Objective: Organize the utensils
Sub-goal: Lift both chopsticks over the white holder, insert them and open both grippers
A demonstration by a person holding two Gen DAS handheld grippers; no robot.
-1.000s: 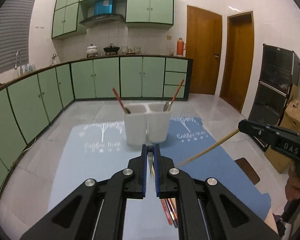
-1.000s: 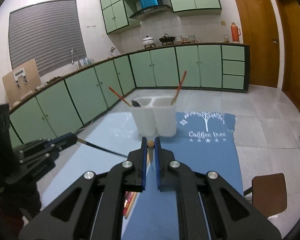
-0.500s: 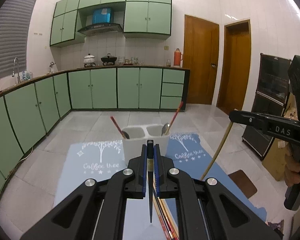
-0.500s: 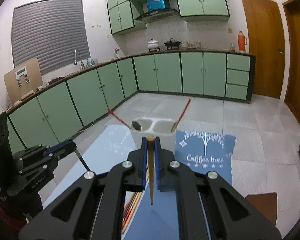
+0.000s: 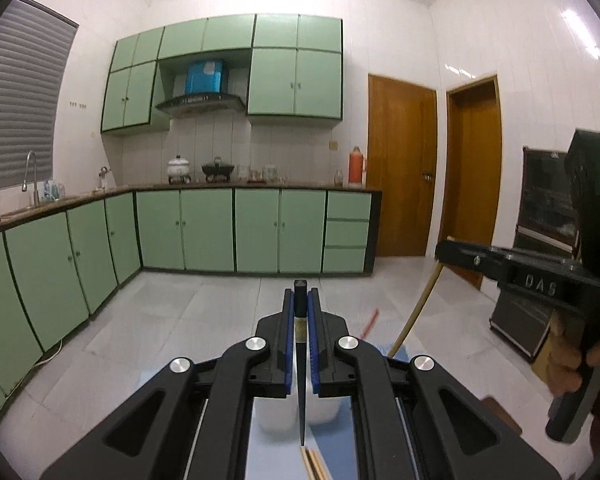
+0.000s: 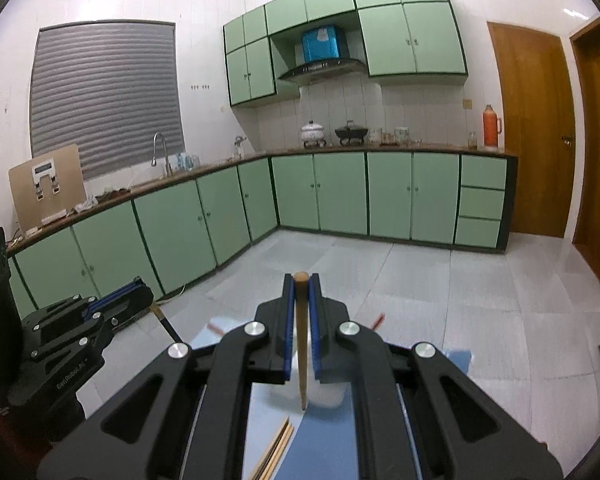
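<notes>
Left wrist view: your left gripper (image 5: 300, 300) was clamped on a black chopstick (image 5: 300, 360), jaws closed against its thick end, tip hanging down. A white utensil holder (image 5: 324, 412) sat below the fingers, mostly hidden, on a blue mat (image 5: 340, 452). Loose chopsticks (image 5: 314, 462) lay on the mat at the bottom edge. A red-handled utensil (image 5: 370, 322) showed just right of the gripper.

Right wrist view: your right gripper (image 6: 301, 292) was clamped on a wooden chopstick (image 6: 301, 340), jaws shut on its upper end, tip pointing down over the white utensil holder (image 6: 328, 394). Loose chopsticks (image 6: 276, 452) lay on the mat beneath. Green cabinets (image 6: 340, 192) stood behind.
</notes>
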